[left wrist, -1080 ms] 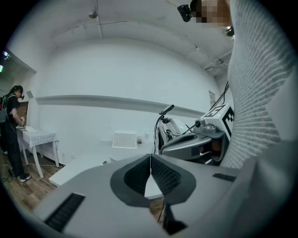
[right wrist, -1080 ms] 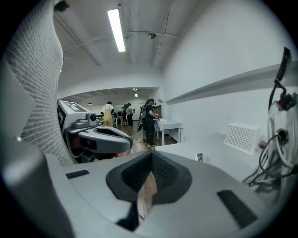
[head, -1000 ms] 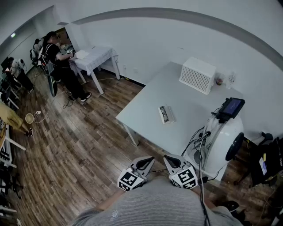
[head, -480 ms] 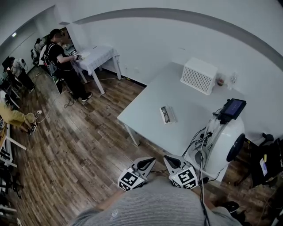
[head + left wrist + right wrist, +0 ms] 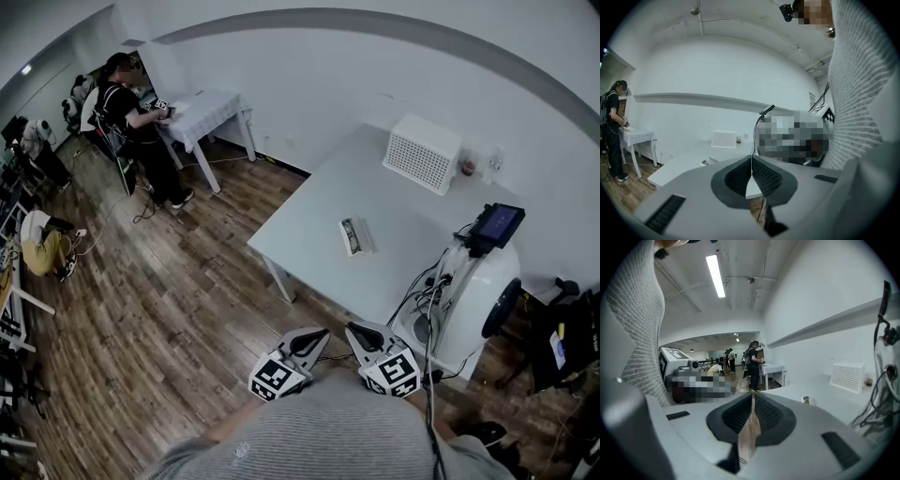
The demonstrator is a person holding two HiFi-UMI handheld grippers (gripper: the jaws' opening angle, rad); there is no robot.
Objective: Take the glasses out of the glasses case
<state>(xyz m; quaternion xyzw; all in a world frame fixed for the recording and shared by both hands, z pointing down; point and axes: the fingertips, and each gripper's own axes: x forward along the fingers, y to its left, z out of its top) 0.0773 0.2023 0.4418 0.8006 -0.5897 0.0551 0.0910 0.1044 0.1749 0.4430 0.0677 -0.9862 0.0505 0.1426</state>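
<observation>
The glasses case (image 5: 354,235) lies open on the white table (image 5: 319,225), near its middle, with something dark inside it. Both grippers hang close to my body, well short of the table's near edge. My left gripper (image 5: 316,337) is shut with nothing between its jaws. My right gripper (image 5: 355,331) is likewise shut and empty. In the left gripper view the case (image 5: 704,162) is a small shape far off on the table. The right gripper view has the case (image 5: 806,400) just past its shut jaw tips (image 5: 753,398).
A white perforated box (image 5: 424,153) and small bottles (image 5: 476,169) stand at the table's far side. A white machine with a screen (image 5: 469,291) and cables sits by the table's right near corner. A person (image 5: 136,112) stands at a small clothed table (image 5: 202,117) far left.
Both grippers stay where they were, shut. The view has shifted slightly, and the people at the far left of the room have moved a little.
</observation>
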